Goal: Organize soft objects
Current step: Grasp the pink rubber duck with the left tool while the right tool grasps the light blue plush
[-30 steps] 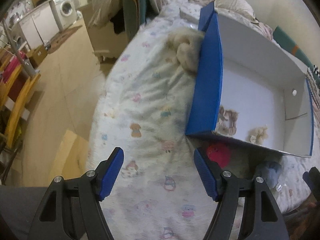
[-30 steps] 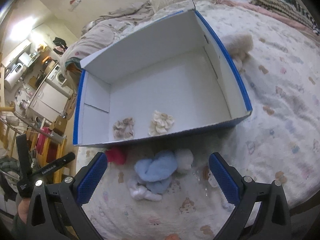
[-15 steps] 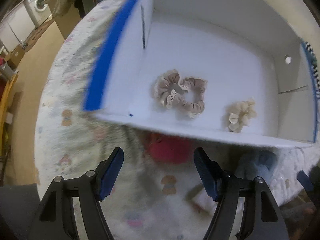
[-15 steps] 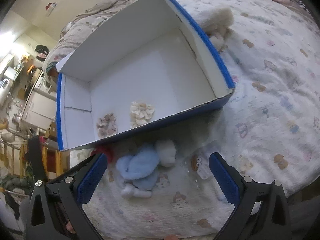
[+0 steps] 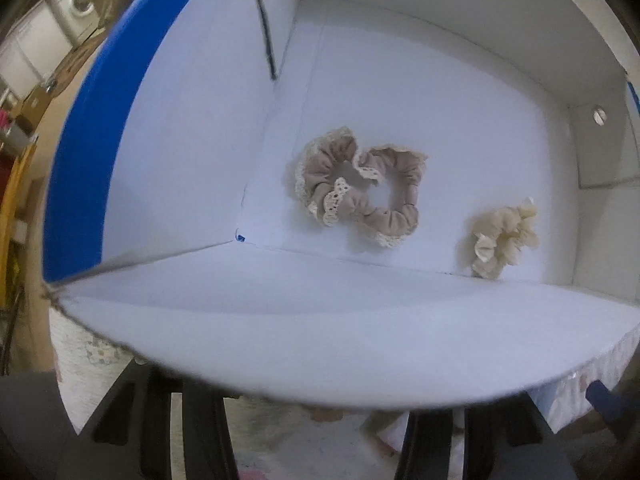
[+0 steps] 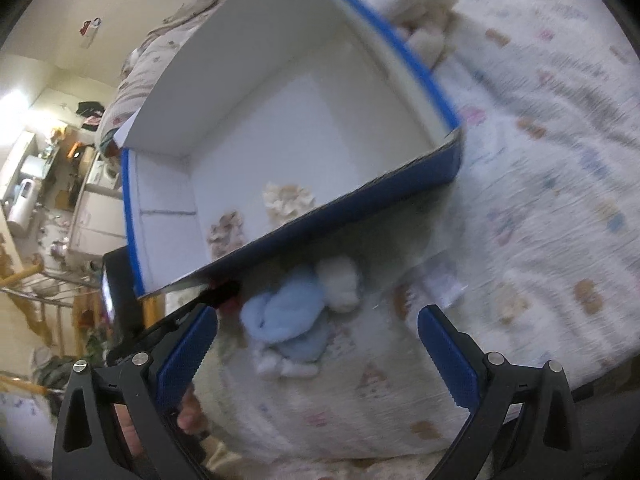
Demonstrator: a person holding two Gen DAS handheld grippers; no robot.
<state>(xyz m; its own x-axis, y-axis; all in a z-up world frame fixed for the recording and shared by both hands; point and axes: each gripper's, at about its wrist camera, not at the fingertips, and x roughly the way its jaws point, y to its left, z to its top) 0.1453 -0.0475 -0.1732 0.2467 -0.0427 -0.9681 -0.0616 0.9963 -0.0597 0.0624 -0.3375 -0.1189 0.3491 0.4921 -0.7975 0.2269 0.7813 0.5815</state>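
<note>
A blue box with a white inside [image 5: 168, 128] lies on the bed [image 6: 520, 184]. In it are a beige lace scrunchie [image 5: 356, 188] and a cream scrunchie [image 5: 504, 236]; both also show in the right wrist view [image 6: 226, 230] [image 6: 288, 200]. The left gripper's fingertips are hidden under the box's near wall; only its black arms show. My right gripper [image 6: 316, 344] is open and empty above a light blue soft item [image 6: 284, 316], a white soft item [image 6: 340, 284] and a red item [image 6: 230, 306] outside the box's front wall.
A fluffy cream plush [image 6: 424, 12] lies behind the box. A clear packet [image 6: 444, 284] lies on the patterned bedspread to the right. Kitchen units and a washing machine [image 5: 80, 0] stand off the bed's left side.
The left gripper has pushed forward to the box, so its fingers went under the near wall. The right gripper moved closer to the blue and white items; the box looks tilted.
</note>
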